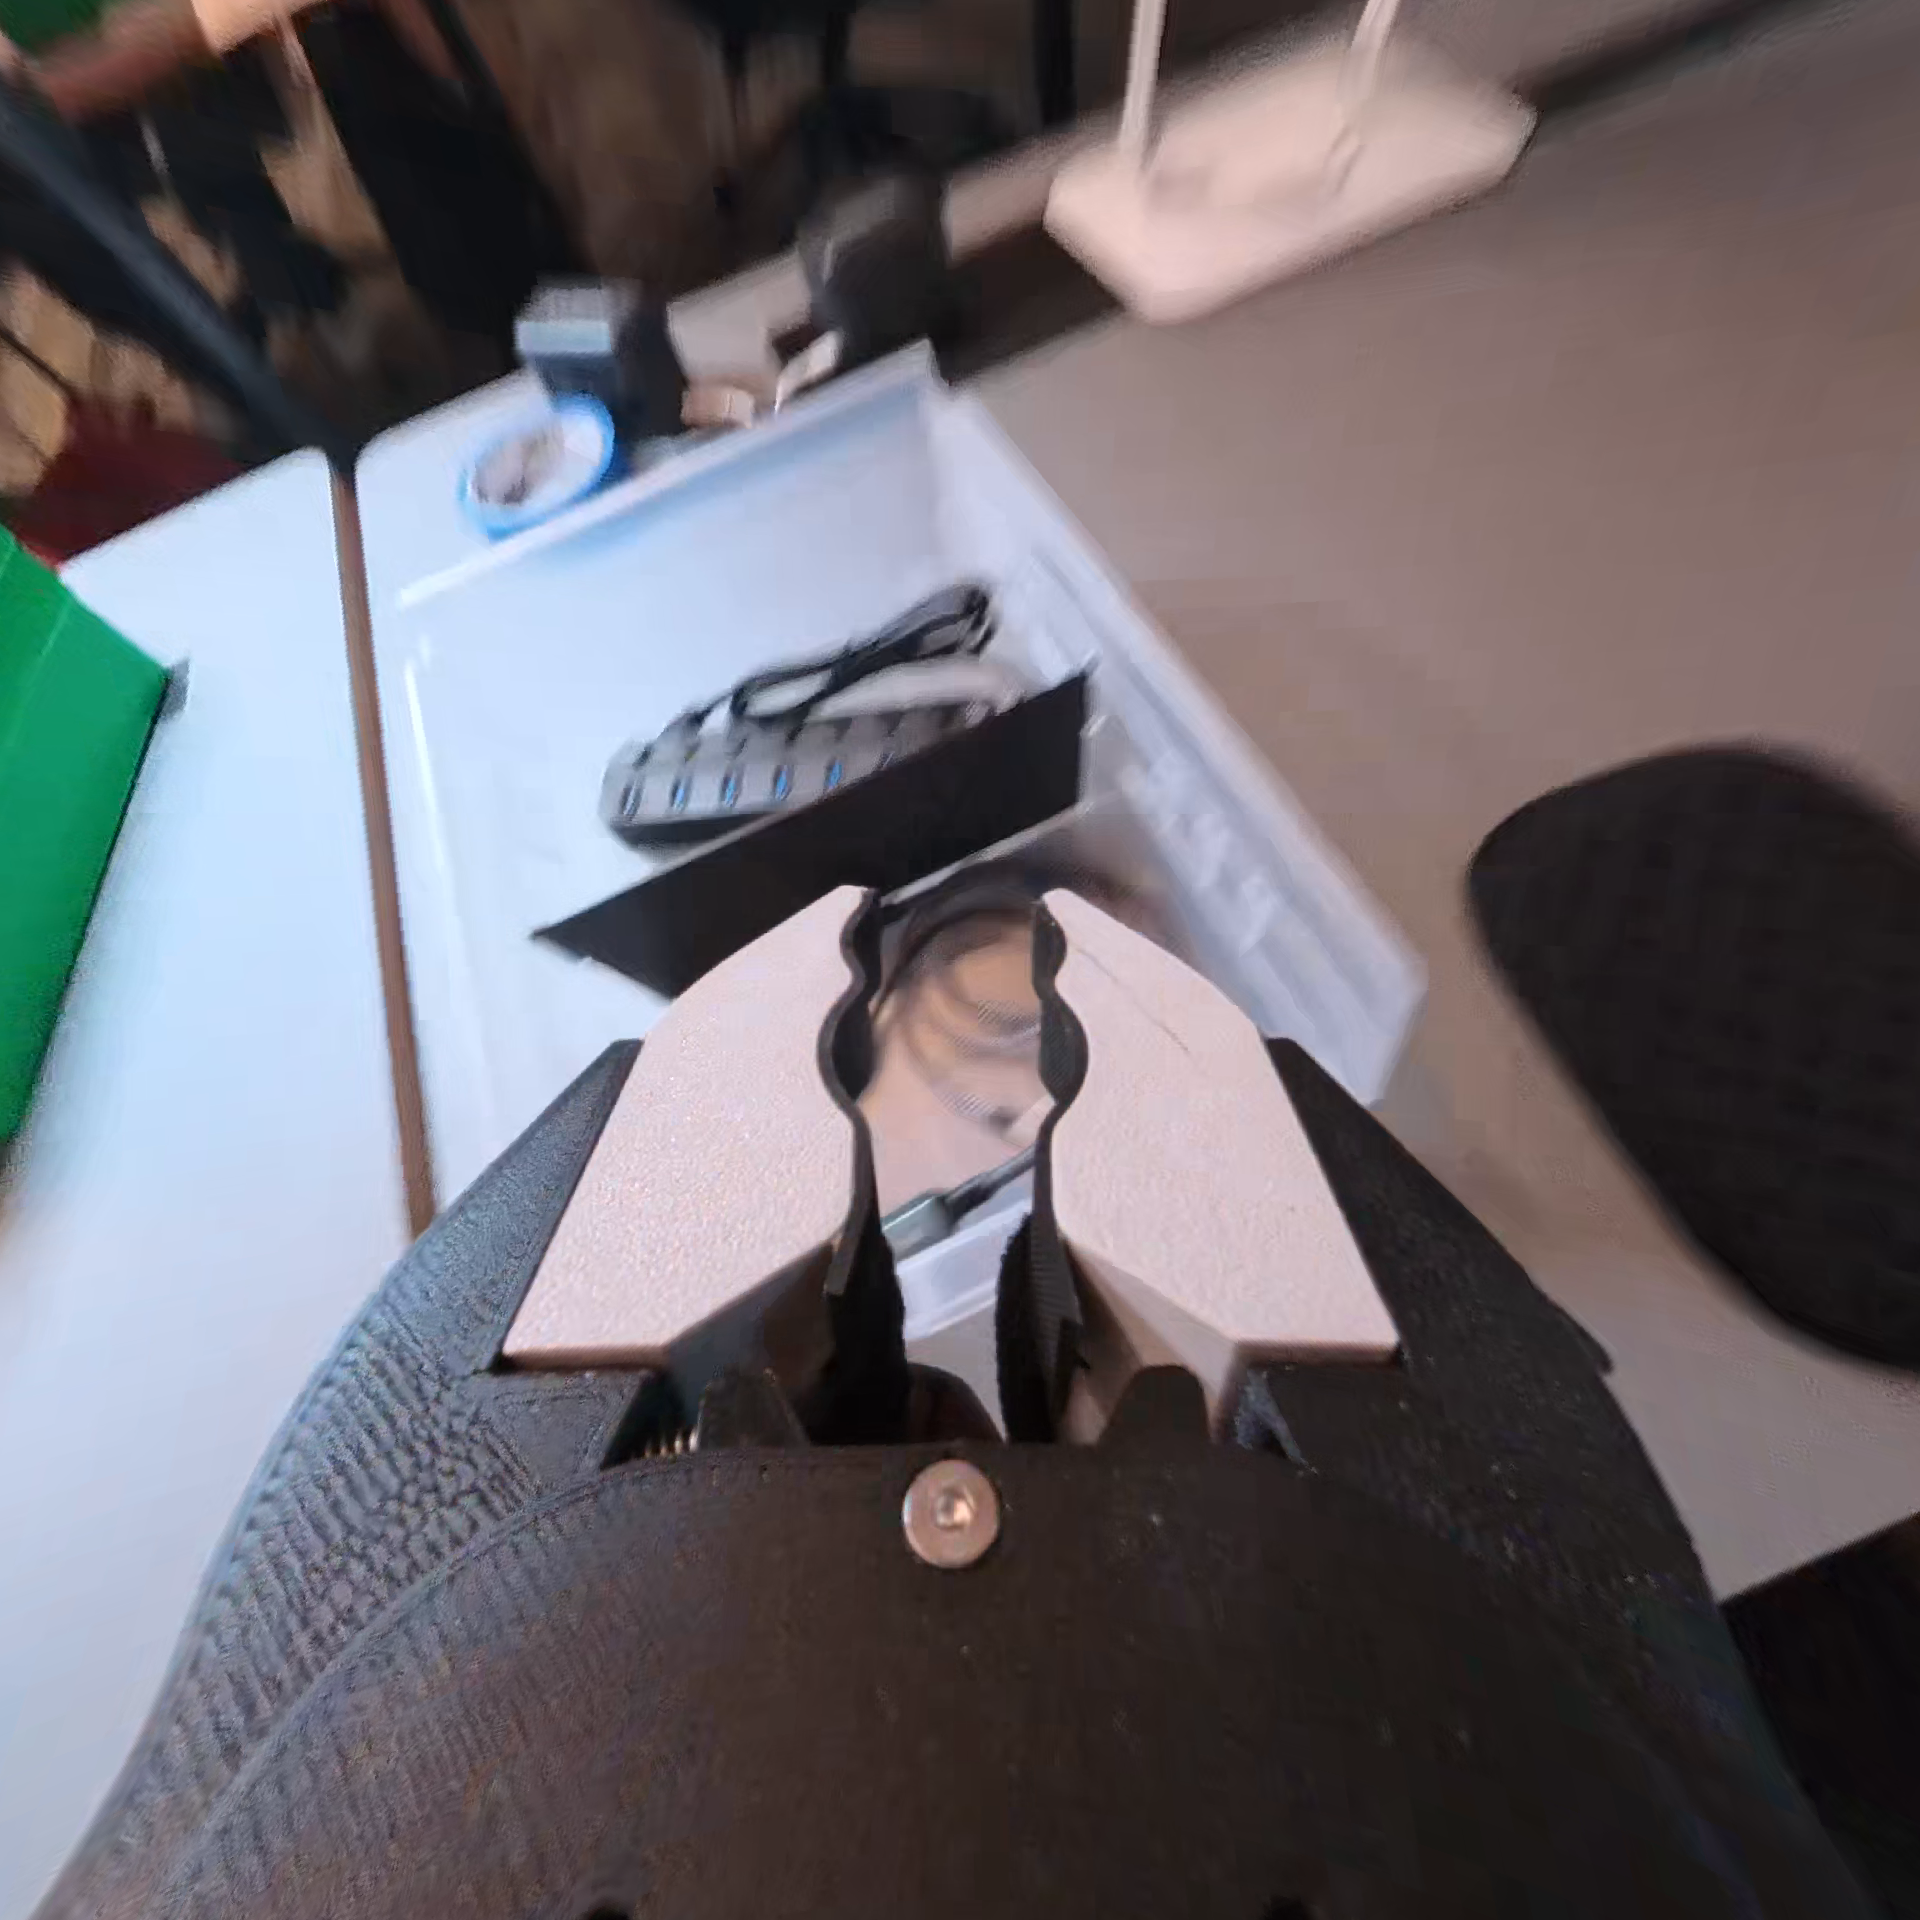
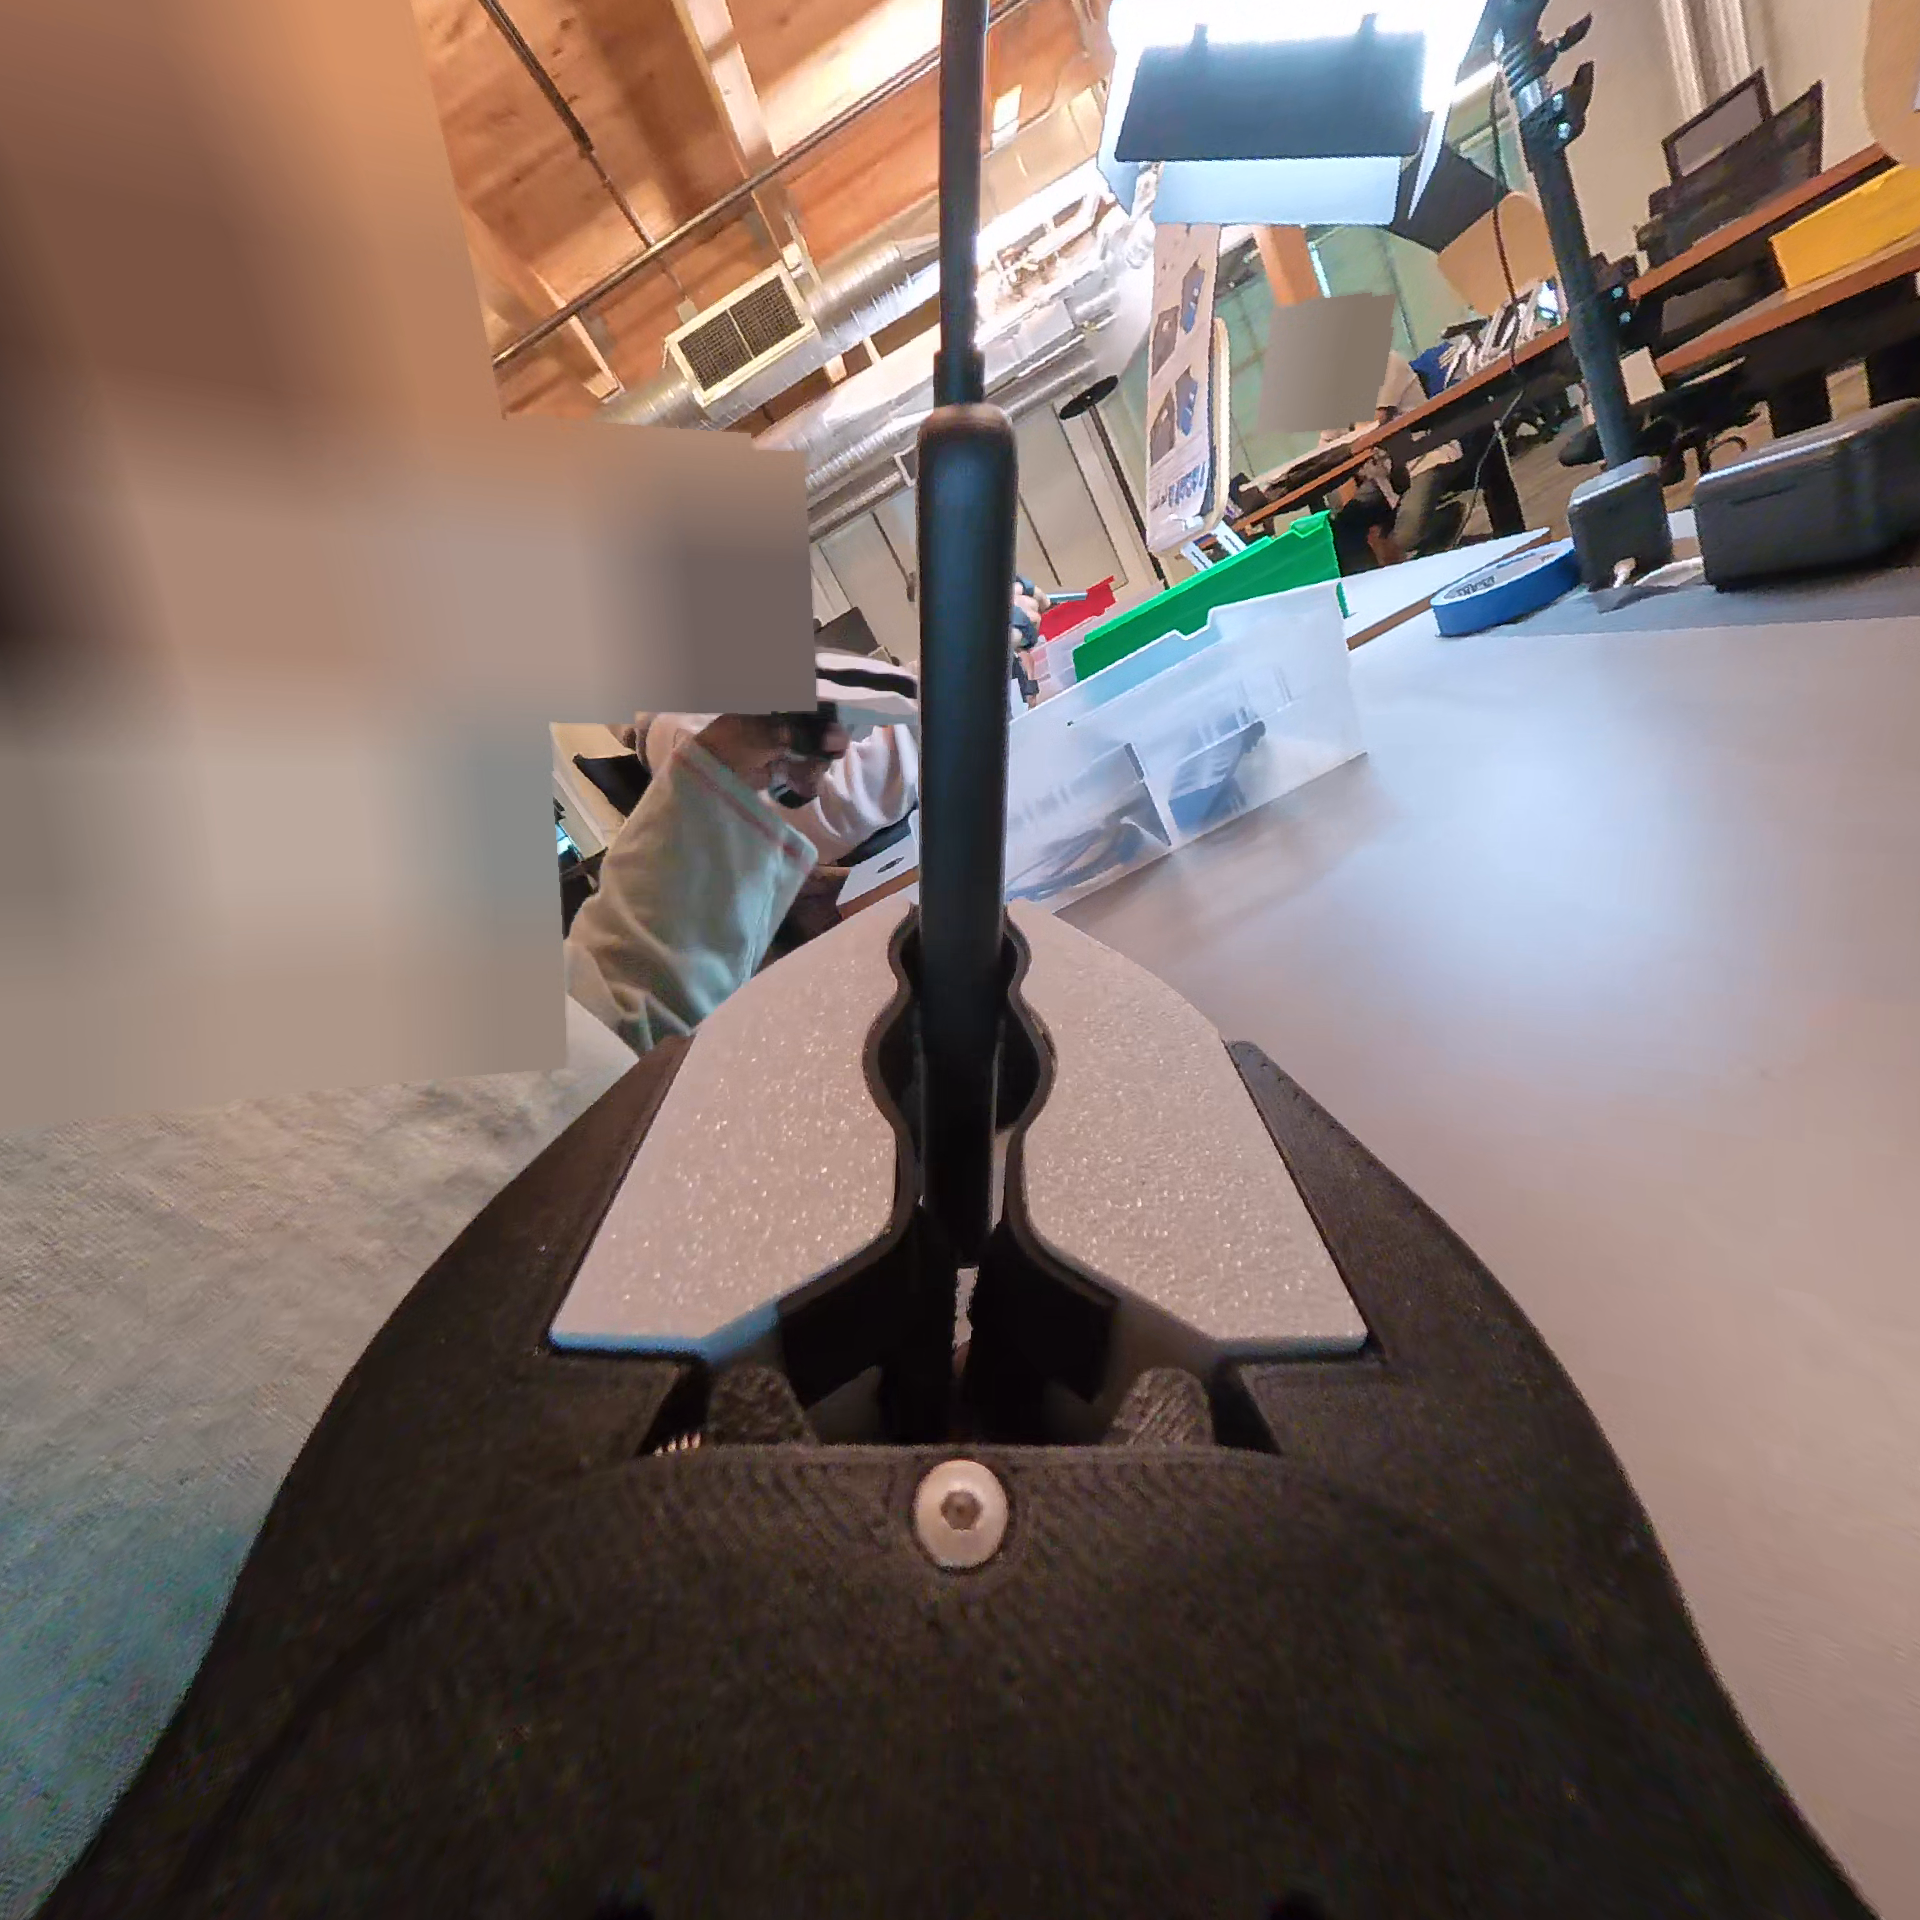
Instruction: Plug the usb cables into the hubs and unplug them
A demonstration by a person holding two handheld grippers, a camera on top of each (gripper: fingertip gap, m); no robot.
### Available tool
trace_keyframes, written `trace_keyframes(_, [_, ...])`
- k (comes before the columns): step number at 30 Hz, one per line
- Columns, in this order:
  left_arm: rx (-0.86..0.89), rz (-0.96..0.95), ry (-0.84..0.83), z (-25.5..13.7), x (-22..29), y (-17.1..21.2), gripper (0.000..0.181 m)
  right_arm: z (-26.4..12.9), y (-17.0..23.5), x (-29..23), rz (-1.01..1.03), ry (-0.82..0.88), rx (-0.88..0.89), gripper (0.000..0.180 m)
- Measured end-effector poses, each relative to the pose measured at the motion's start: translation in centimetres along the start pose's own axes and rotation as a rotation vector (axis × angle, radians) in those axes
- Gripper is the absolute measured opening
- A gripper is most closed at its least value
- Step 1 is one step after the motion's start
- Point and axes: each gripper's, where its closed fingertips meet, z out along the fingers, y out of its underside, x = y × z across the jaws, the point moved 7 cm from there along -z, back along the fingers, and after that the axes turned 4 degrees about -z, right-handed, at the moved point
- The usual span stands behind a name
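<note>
In the left wrist view a grey USB hub (image 1: 748,779) with blue ports lies in the far half of a clear plastic bin (image 1: 1247,790), with black and white cables bundled behind it. My left gripper (image 1: 956,914) hovers over the near half, open by a narrow gap and empty. Coiled cables (image 1: 966,997) and a silver USB plug (image 1: 925,1210) show between the fingers below. This view is blurred by motion. My right gripper (image 2: 961,925) is shut on a black USB plug (image 2: 961,675) that sticks out ahead; its cable (image 2: 961,187) runs up out of view.
A black divider (image 1: 883,862) splits the bin. A blue tape roll (image 1: 540,468) and a green box (image 1: 62,831) sit on the white table; a black chair (image 1: 1714,1018) is at right. In the right wrist view: clear bin (image 2: 1195,748), blue tape (image 2: 1507,597), black case (image 2: 1808,499), a person's sleeve (image 2: 686,914).
</note>
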Motion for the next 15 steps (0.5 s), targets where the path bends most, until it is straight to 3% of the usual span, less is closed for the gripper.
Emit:
trace_keyframes(8, [-0.623, 0.179, 0.1, 7.7, -3.7, 2.7, 0.023, 0.2, 0.3, -0.4, -0.033, -0.004, -0.037, 0.012])
trace_keyframes(15, [-0.956, 0.264, 0.169, 11.3, -4.0, 4.3, 0.023, 0.3, 0.4, -0.6, -0.05, -0.014, -0.044, 0.012])
